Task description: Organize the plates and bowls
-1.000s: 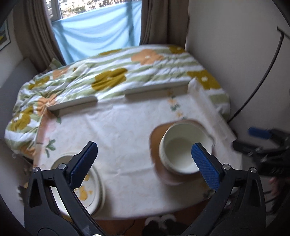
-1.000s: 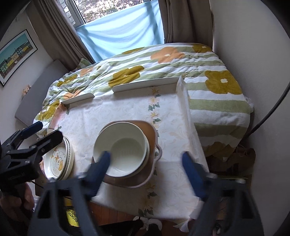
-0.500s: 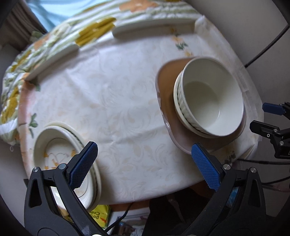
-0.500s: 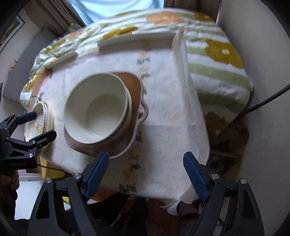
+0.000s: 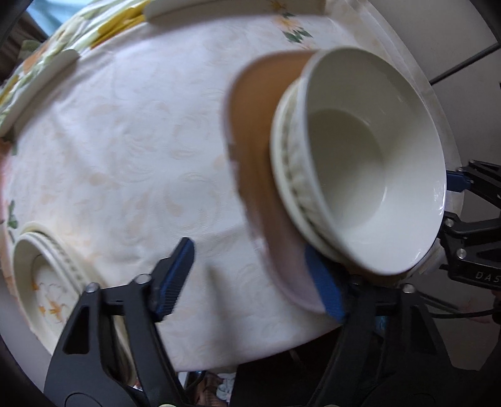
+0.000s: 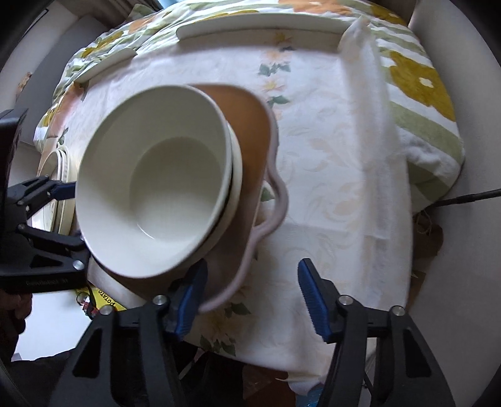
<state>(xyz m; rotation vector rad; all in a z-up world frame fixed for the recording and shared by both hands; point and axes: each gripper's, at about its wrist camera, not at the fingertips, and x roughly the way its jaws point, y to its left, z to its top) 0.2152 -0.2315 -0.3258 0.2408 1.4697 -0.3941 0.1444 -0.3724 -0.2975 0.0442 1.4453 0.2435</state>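
Observation:
Two or more nested white bowls [image 5: 375, 169] [image 6: 162, 188] stand on a brown tray [image 5: 250, 125] [image 6: 247, 125] with a pale pink rim and a handle. My left gripper [image 5: 249, 281] points down at the tray's near left rim. Its jaws are closing, one pad on the tray and the other over the tablecloth, and neither presses on the rim. My right gripper [image 6: 252, 299] hangs at the near right rim, also closing, with the rim close to its left pad but not pinched. A stack of floral plates [image 5: 47, 281] [image 6: 59, 175] sits at the table's left end.
The tablecloth-covered table [image 5: 141, 141] ends close below both grippers. Long white dishes [image 6: 260, 26] line its far edge, with a flowered quilt [image 6: 419, 81] behind. A wall and a black cable [image 6: 469, 197] are to the right. A yellow packet [image 6: 106, 300] lies under the table.
Both grippers have dropped toward the table and tipped downward, so the tray and bowls now loom large. Both pairs of jaws have narrowed from wide open.

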